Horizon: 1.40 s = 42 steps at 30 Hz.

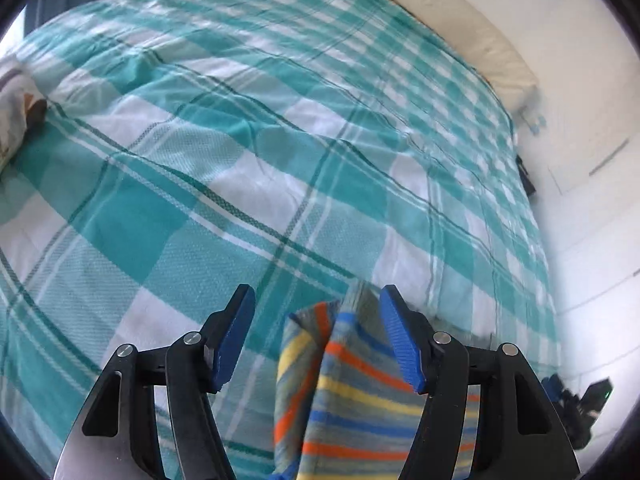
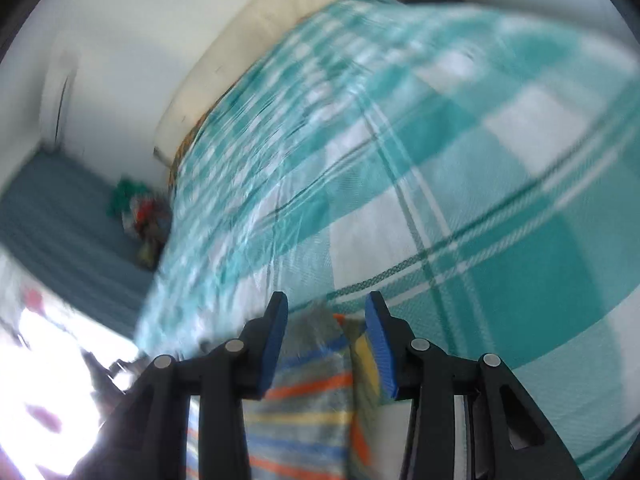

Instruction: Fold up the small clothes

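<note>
A small striped garment (image 1: 352, 396), grey with blue, yellow and orange bands, lies on the teal and white checked bed cover (image 1: 248, 168). My left gripper (image 1: 318, 336) is open, its blue pads wide apart, with the garment's upper edge between them and nearer the right pad. In the right wrist view the same garment (image 2: 304, 400) lies between and below the fingers. My right gripper (image 2: 326, 344) is open over its top edge. That view is blurred.
A cream headboard (image 1: 472, 32) runs along the bed's far side by the white wall. A patterned pillow (image 1: 16, 112) lies at the bed's left edge. A heap of coloured clothes (image 2: 140, 212) lies beside the bed on a blue surface.
</note>
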### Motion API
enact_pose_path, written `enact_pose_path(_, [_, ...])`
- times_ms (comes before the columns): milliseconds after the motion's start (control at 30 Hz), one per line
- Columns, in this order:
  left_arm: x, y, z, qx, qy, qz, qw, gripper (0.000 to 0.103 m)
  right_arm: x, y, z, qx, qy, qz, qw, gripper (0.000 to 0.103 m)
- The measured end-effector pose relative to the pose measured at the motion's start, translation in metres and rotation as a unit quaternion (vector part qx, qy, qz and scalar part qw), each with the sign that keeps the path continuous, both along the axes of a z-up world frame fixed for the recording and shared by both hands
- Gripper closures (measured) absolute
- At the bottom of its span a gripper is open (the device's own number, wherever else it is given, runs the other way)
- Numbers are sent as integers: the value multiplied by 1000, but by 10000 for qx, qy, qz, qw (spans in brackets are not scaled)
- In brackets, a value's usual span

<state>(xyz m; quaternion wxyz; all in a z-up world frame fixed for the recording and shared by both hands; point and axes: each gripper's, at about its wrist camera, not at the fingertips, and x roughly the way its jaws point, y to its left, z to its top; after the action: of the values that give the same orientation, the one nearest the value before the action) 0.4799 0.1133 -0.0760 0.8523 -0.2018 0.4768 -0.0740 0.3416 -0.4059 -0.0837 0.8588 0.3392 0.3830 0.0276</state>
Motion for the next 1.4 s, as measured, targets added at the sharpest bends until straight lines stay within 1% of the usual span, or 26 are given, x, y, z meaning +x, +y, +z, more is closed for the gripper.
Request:
enact_pose_path(67, [-23,-17,-1,24,-139,-533,9985,37,-7,23,11,-498,0,579,9971,61])
enact_pose_path(133, [-62,-41,-8,80,-272,-1331,9907,35,-17,53,15,-798,26,1284,9885,61])
enact_pose_path(167, [-82,-54,-16,289,-291,-1723,9842,35,-23,70,15,-939,47,1640,9820,61])
enact_pose_path(233, [-116,-71,-42,1016,-177,-2216,9697,41,-44,106,10,-1313,96,2296,9643,61])
enact_pose_path(267, [-126,-71,-56,1276,27,-2304,9647,58,-57,121,3,-1487,144,2594,9542,61])
enact_pose_path(300, [-135,-62,-74,1414,260,-2291,9627,70,-72,133,-6,-1688,224,2877,9424,63])
enact_pose_path(333, [-141,-49,-74,1299,154,-2181,9671,72,-89,141,-23,-2063,464,3088,9273,66])
enact_pose_path(367, [-142,-38,-70,1257,170,-2018,9712,79,-103,142,-43,-2434,856,3169,9127,71])
enact_pose_path(400, [-142,-30,-65,1205,257,-1856,9749,84,-114,137,-53,-2629,965,3120,9079,72])
enact_pose_path(433, [-143,-23,-56,1157,304,-1634,9793,80,-125,130,-48,-2687,831,2972,9125,72])
enact_pose_path(500, [-150,-20,-39,1049,39,-1473,9835,54,-134,126,-30,-2737,764,2666,9210,72])
enact_pose_path(533, [-155,-24,-32,1001,-110,-1428,9846,45,-136,128,-20,-2721,594,2606,9244,72])
enact_pose_path(567, [-158,-29,-29,1002,-182,-1396,9850,30,-136,134,-12,-2699,398,2589,9266,72])
enact_pose_path(600, [-162,-38,-29,1099,-248,-1408,9836,22,-135,140,-6,-2661,250,2602,9278,72])
enact_pose_path(667, [-172,-49,-39,1472,-150,-1362,9796,21,-131,151,-8,-2555,218,2626,9302,70])
enact_pose_path(700, [-179,-49,-47,1609,-7,-1283,9786,22,-128,154,-19,-2492,362,2633,9313,65])
enact_pose_path(767, [-199,-40,-53,1558,109,-1166,9808,25,-126,158,-46,-2483,902,2618,9283,67])
enact_pose_path(833, [-231,-30,-47,1361,-77,-1065,9849,23,-146,144,-41,-2376,749,2328,9401,64])
enact_pose_path(900, [-256,-27,-40,1415,-296,-963,9848,10,-168,133,-30,-2417,752,2043,9456,63])
enact_pose_path(967, [-273,-30,-36,1585,-526,-886,9820,6,-192,124,-19,-2491,542,1785,9504,50])
enact_pose_path(1000, [-277,-34,-39,1692,-572,-900,9798,6,-206,122,-16,-2596,436,1623,9510,37])
enact_pose_path(1033, [-276,-38,-42,1771,-550,-910,9784,6,-217,119,-13,-2638,354,1514,9520,29])
enact_pose_path(1100, [-274,-46,-55,1983,-488,-896,9748,6,-233,115,-18,-2654,307,1317,9546,28])
enact_pose_path(1200, [-274,-50,-86,2227,-350,-915,9699,3,-243,108,-40,-2692,639,1052,9552,28])
enact_pose_path(1267, [-281,-50,-90,2314,-608,-877,9670,2,-250,104,-51,-2640,560,920,9585,27])
enact_pose_path(1400, [-279,-49,-91,2311,-642,-863,9670,1,-250,108,-60,-2650,403,990,9583,15])
